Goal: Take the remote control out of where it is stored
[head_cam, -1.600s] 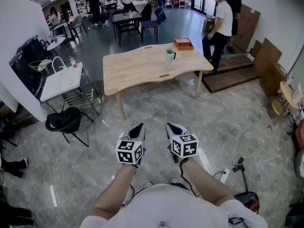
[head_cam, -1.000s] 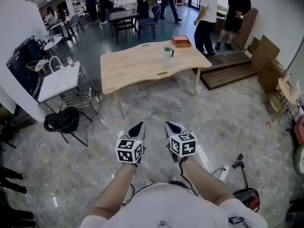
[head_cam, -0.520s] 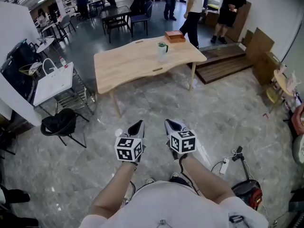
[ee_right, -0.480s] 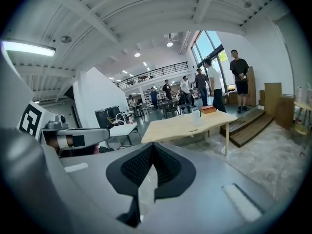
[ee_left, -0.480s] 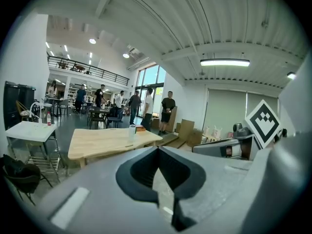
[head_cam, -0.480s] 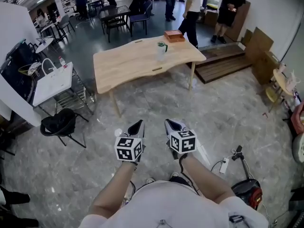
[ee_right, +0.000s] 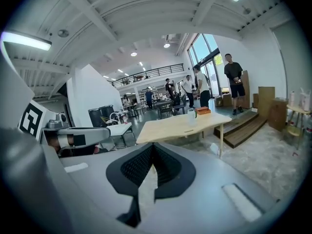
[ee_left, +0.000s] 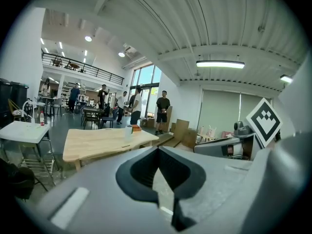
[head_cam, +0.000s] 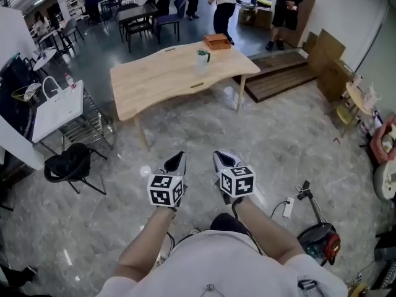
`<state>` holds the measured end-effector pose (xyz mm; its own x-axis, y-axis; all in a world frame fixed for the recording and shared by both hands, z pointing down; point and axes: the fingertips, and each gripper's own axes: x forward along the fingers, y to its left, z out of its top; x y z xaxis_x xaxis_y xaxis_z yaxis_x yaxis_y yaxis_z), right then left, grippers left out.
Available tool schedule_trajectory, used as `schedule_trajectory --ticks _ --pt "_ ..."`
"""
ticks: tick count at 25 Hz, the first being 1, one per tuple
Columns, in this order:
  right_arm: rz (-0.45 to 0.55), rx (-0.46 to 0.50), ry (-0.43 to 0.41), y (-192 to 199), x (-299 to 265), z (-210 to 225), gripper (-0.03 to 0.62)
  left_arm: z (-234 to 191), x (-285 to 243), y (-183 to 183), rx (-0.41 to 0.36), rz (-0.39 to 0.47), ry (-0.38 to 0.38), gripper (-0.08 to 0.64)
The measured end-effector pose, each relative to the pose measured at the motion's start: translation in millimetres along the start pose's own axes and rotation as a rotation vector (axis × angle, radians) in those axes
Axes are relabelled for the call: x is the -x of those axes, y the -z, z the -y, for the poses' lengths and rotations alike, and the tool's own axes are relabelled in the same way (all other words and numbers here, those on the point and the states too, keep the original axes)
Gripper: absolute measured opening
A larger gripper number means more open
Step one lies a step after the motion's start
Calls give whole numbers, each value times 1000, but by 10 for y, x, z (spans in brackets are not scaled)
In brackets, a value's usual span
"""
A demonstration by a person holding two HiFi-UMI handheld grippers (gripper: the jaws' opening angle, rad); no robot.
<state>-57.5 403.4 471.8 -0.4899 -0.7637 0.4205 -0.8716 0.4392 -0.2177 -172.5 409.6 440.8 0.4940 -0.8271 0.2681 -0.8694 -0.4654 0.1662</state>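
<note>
My left gripper (head_cam: 176, 159) and right gripper (head_cam: 221, 158), well short of the wooden table (head_cam: 162, 77)
Both pairs of jaws are pressed together on nothing. An orange box (head_cam: 216, 41) and a cup (head_cam: 202, 57) stand at the table's far end; I can't spot the remote control.

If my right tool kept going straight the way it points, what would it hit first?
Probably the wooden table, near its front edge; only floor lies before the right tool. Height is unclear, so it might pass under the top.
</note>
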Motion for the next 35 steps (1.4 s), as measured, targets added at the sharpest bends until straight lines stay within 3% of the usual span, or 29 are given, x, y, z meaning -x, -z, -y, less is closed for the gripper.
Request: schedule_trajectory --ticks 11,35 --pt "29 -33 56 -254 -411 568 28 -189 -708 -114 -10 -12 31 1" --pt "40 -59 9 -1618 -1838 3053 28 -208 -3687 -1070 -41 -14 -30 1"
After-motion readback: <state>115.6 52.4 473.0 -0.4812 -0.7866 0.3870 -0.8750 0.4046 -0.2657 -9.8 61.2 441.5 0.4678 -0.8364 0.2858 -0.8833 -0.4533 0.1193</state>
